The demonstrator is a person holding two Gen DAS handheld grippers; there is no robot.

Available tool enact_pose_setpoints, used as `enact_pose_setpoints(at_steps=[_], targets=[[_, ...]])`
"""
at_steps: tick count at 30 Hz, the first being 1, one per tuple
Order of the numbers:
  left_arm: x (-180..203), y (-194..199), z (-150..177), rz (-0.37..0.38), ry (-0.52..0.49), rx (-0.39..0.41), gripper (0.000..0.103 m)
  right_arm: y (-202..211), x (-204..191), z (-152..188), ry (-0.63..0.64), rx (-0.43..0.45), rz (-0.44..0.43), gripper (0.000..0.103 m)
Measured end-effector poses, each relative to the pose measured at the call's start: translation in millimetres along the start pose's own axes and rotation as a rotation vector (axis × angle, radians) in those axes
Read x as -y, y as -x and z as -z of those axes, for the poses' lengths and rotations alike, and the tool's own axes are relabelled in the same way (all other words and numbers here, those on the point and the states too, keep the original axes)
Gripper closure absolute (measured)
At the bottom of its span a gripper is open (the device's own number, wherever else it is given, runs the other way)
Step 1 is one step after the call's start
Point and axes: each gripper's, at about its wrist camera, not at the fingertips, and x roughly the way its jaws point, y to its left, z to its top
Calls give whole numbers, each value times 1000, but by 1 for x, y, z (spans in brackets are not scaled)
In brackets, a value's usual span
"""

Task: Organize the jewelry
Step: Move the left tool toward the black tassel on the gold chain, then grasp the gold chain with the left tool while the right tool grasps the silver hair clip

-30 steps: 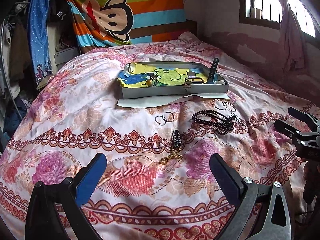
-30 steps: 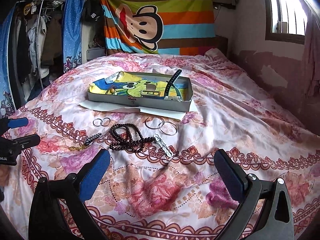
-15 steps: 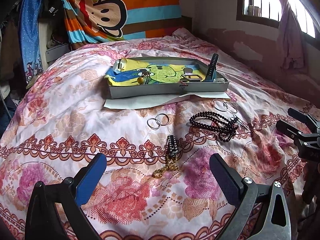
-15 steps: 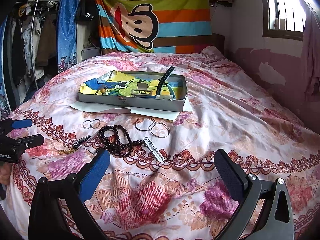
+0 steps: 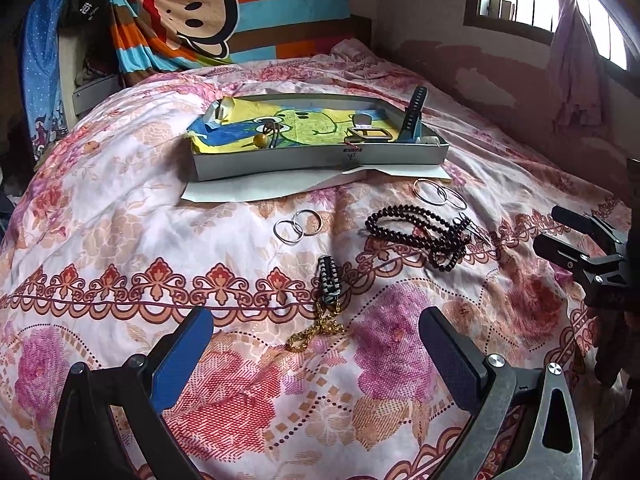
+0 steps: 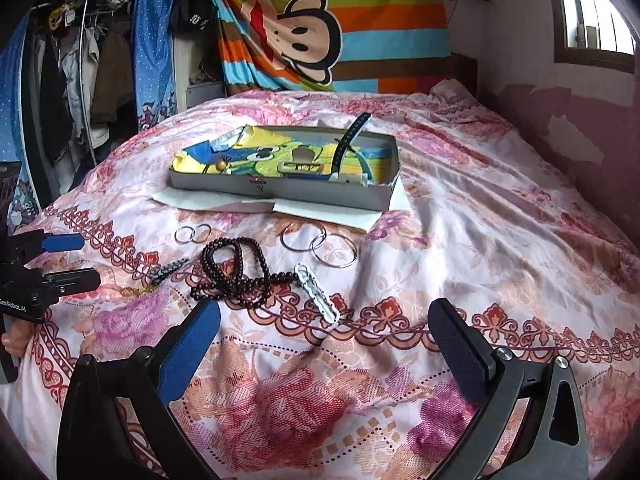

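Note:
Loose jewelry lies on the floral bedspread before a shallow grey box (image 5: pixel 320 162) (image 6: pixel 280 190) with a cartoon lining. A gold chain (image 5: pixel 316 330) joined to a dark woven bracelet (image 5: pixel 331 278) lies just ahead of my open left gripper (image 5: pixel 312 356). Further off are two small silver rings (image 5: pixel 298 226) (image 6: pixel 193 234), a black bead necklace (image 5: pixel 420 236) (image 6: pixel 232 270) and two big silver hoops (image 5: pixel 438 194) (image 6: pixel 320 244). A white link bracelet (image 6: pixel 316 294) lies just ahead of my open right gripper (image 6: pixel 326 346). Neither gripper holds anything.
In the box are a dark watch strap (image 6: pixel 348 140), a buckle-like piece (image 5: pixel 368 132) and a small yellow bead (image 5: pixel 260 141). White paper (image 5: pixel 256 190) lies under the box. Clothes hang at the left (image 6: pixel 80 80). A striped monkey blanket (image 6: pixel 320 28) hangs behind the bed.
Both grippers have moved forward and lower toward the jewelry, which now looks nearer. The left view has swung so the chain sits between its fingers. Nothing on the bed has moved.

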Motion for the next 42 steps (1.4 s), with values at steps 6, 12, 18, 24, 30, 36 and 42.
enact_pose_setpoints(at_steps=[6, 12, 18, 24, 30, 36, 42], targets=[[0, -8, 3, 30, -5, -45, 0, -16, 9, 2, 11, -78, -37, 1], [4, -27, 6, 78, -23, -122, 25, -31, -3, 8, 86, -134, -90, 1], [-4, -46, 5, 143, 49, -196, 50, -39, -2, 4, 89, -134, -100, 21], [-12, -69, 2, 111, 115, -257, 58, -53, -1, 0, 78, -150, -106, 48], [-9, -78, -1, 78, 109, -269, 70, -72, 0, -4, 80, -180, -83, 58], [-10, -80, -1, 52, 111, -281, 92, -86, -4, -9, 101, -204, -66, 68], [-9, -76, 1, 54, 125, -289, 97, -86, -17, -8, 138, -221, -71, 90]])
